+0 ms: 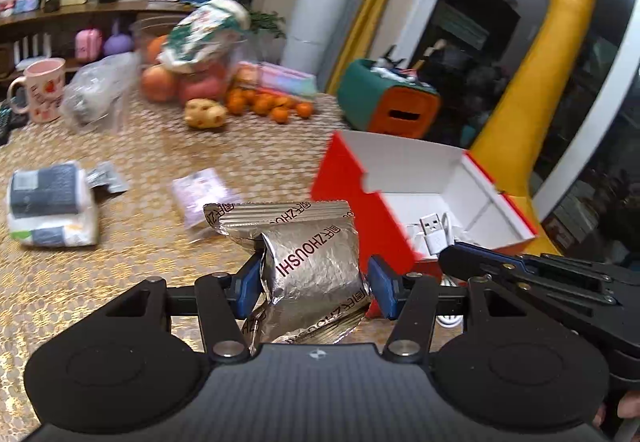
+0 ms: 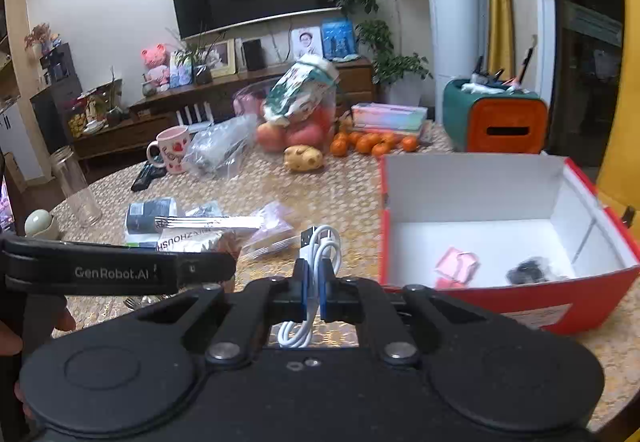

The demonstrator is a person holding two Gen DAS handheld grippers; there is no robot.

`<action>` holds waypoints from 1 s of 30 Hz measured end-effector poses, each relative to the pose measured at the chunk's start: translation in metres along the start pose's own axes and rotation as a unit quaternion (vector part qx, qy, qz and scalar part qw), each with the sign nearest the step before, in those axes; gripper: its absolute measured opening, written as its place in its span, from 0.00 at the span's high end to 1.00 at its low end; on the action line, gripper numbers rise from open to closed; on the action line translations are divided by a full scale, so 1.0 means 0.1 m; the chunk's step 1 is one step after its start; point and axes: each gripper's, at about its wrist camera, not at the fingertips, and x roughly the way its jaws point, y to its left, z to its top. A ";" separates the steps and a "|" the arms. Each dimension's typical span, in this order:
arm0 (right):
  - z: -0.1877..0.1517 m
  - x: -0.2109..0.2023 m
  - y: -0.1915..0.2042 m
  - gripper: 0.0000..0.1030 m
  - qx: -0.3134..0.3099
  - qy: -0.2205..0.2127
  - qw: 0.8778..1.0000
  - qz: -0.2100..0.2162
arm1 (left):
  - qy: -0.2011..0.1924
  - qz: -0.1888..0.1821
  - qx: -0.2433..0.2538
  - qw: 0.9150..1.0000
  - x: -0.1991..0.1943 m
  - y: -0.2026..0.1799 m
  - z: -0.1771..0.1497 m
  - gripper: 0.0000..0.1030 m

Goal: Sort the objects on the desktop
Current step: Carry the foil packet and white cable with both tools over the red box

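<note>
Room: living-room clutter is seen behind a table (image 2: 280, 185) covered in woven gold cloth.
Left tongs (image 1: 312, 274): closed on a silver foil snack packet (image 1: 312, 258), which is held lifted, presumably for carrying toward the box.
Right tongs (image 2: 316, 286): pinched tight on a coiled white USB cable (image 2: 320, 242), gripped mid-coil so the loops stay together.
Box (image 2: 520, 294): a red-and-white carton is set at the table's right edge, open-topped to receive sorted items; small pink and black things are already inside.

"ZHOUSHI" (foil packet (image 1: 312, 262)); "GenRobot.AI" (left hand-held gripper (image 2: 120, 270))
</note>
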 end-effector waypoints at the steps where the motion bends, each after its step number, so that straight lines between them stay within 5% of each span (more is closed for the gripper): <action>1: 0.01 -0.04 -0.04 0.95 0.002 -0.004 1.000 -0.004 | -0.001 -0.004 0.004 1.000 0.00 -0.06 0.00 0.46; 17: 0.07 -0.31 -0.74 0.95 0.029 -0.034 0.997 -0.059 | 0.011 -0.055 0.064 0.996 0.31 -0.85 0.16 0.46; 30: 0.16 -0.23 -1.43 0.95 0.050 -0.029 0.993 -0.102 | 0.048 -0.061 0.098 0.992 0.92 -1.27 0.32 0.46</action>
